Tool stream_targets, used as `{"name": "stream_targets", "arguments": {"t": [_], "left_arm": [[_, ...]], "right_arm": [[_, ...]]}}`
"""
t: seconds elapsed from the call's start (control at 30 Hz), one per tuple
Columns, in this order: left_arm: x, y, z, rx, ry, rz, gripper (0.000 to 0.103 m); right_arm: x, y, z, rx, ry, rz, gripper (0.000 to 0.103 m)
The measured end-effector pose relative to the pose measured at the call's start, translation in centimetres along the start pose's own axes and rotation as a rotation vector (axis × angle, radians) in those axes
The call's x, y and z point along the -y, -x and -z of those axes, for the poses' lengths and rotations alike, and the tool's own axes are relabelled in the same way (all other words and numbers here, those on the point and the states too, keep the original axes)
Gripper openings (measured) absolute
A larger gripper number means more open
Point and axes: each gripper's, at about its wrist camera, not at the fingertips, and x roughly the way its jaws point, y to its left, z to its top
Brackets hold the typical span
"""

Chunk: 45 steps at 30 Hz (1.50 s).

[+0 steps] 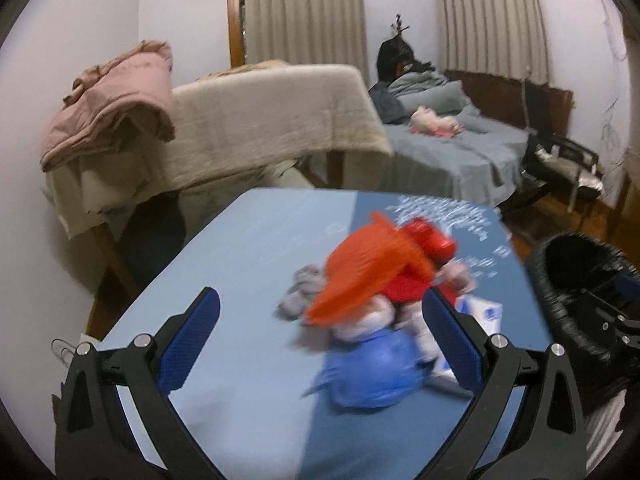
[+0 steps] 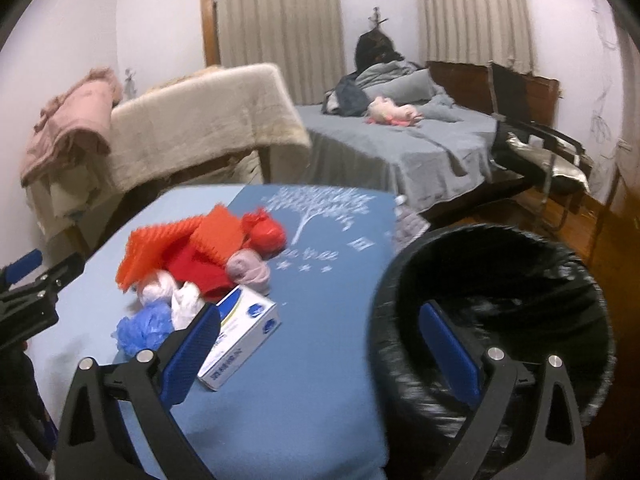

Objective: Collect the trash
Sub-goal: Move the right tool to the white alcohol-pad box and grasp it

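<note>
Trash (image 2: 200, 264) is lying heaped mid-table (image 2: 300, 360), just left of the black-lined bin (image 2: 492, 304). Both grippers are hanging wide open and holding nothing: the left gripper (image 1: 320, 340) is facing the pile, the right gripper (image 2: 320, 344) is straddling table edge and bin rim. Best to be closing on one loose piece, like the blue bag (image 1: 368, 372), not the whole heap. A white box (image 2: 240, 340) is crowding that bag.

A matt blue cloth covers the counter (image 2: 304, 360). On it lie a ridged orange plastic sheet (image 2: 176, 244), crinkly thin plastic bags (image 2: 146, 330) and a smooth, slightly glossy cardboard box (image 2: 244, 338). A shiny black plastic liner (image 2: 500, 292) lines the bin. The left gripper (image 1: 320, 344) has matt black plastic arms, textured blue pads and metal pins.
</note>
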Motion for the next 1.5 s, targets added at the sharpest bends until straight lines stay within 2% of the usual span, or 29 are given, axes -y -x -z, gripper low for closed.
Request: {"name": "stream_targets", "arguments": {"t": [0.3, 0.67, 0.87, 1.1, 1.2, 1.37, 1.5], "left_arm": [[-2.2, -2.6, 2.0, -0.059, 0.010, -0.012, 0.098], [-3.1, -4.3, 3.0, -0.102, 0.030, -0.004, 0.098], [-3.1, -4.7, 3.4, -0.122, 0.026, -0.008, 0.098], [-2.6, -4.9, 3.7, -0.133, 0.015, 0.001, 0.098], [-2.4, -5.1, 3.7, -0.138, 0.014, 0.005, 0.098], [-2.4, -5.0, 3.7, -0.133, 0.010, 0.003, 0.098], [-2.8, -5.0, 3.6, -0.134, 0.018, -0.003, 0.098]], "right_arm": [[-5.2, -4.6, 2.4, -0.115, 0.088, -0.067, 0.097], [-8.2, -6.8, 3.7, -0.173, 0.200, -0.069, 0.097], [-7.6, -7.7, 4.3, -0.211, 0.217, -0.018, 0.097], [-4.7, -7.1, 3.9, -0.217, 0.202, 0.077, 0.097], [-4.0, -6.6, 3.4, -0.208, 0.157, 0.061, 0.097], [-5.4, -6.9, 2.7, -0.196, 0.118, -0.031, 0.097], [-6.2, -8.2, 2.6, -0.189, 0.129, -0.001, 0.097]]}}
